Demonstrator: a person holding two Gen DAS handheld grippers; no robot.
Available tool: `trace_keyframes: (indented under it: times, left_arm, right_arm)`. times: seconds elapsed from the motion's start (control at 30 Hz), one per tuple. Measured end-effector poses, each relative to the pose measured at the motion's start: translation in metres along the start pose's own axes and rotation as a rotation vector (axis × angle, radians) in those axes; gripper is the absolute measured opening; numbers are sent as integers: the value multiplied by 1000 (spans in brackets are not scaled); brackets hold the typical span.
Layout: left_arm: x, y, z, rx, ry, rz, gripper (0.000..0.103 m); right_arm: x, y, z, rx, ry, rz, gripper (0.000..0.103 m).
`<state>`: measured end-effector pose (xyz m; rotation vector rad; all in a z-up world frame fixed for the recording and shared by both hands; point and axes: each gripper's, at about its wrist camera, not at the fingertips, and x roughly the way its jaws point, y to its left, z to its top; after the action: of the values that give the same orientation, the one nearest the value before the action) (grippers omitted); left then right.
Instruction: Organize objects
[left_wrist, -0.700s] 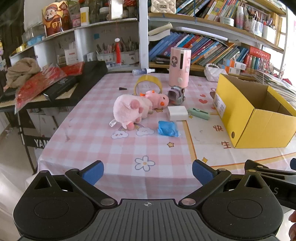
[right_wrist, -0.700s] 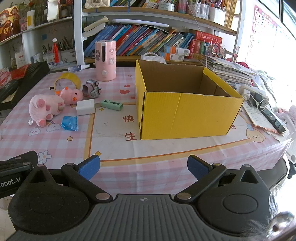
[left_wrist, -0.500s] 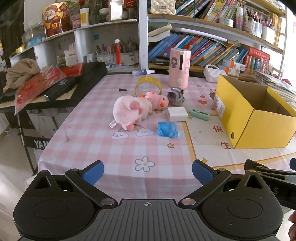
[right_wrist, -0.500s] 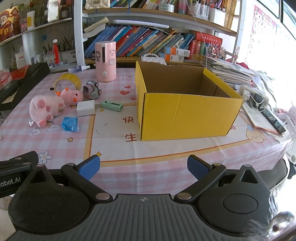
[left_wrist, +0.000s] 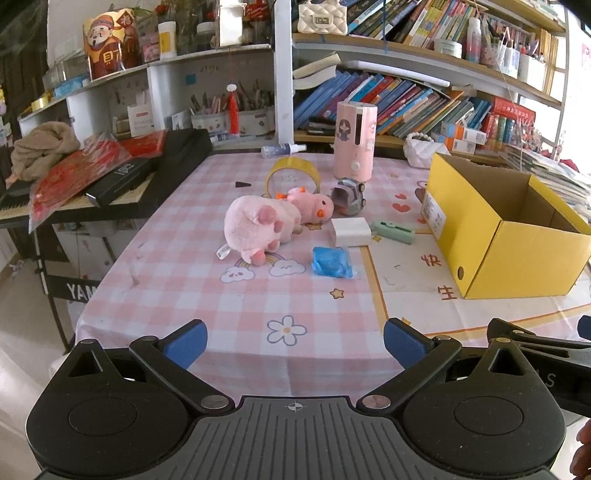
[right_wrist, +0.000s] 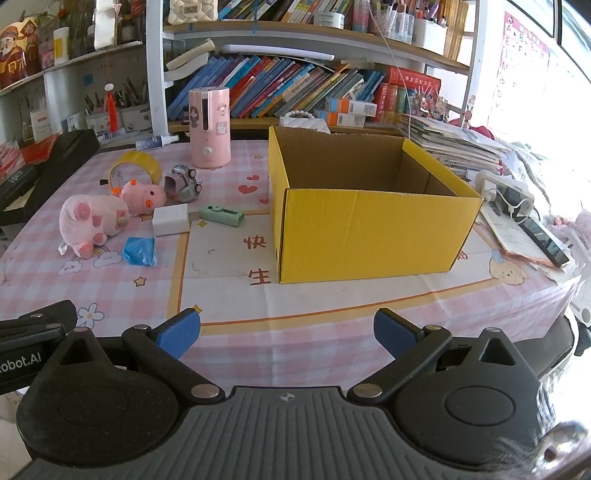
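Both grippers – left gripper and right gripper – hover level at the pink checked tablecloth's near edge, jaws wide, holding nothing.

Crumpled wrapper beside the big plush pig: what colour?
Blue. The crumpled wrapper shows best in the left wrist view, near the plush pig.

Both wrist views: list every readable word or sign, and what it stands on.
"快" and "生": printed on the pink checked tablecloth.
"obot.AI": on the black left gripper, seen from the right wrist.
"YAM": cut off, on the black keyboard stand.
Book spines and the yellow cardboard box label: too small to read.
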<state>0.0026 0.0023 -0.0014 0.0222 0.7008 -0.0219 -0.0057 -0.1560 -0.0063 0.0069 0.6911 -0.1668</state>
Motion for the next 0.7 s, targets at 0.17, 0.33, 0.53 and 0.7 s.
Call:
trace_keyframes:
  times: [0.17, 0.33, 0.53, 0.7]
  left_arm:
    - [0, 0, 0, -1, 1, 1, 102]
    - [0, 0, -1, -1, 1, 1, 102]
    - [-1, 1, -1, -3, -1, 2, 103]
    - [-4, 5, -2, -5, -9, -1, 103]
  right_arm:
    - [0, 0, -1, 0, 1, 3, 101]
    - [-1, 0, -2, -1, 1, 9, 101]
    - [-1, 2, -3, -1, 4, 15, 101]
    - [-2, 3, -4, -1, 1, 15, 102]
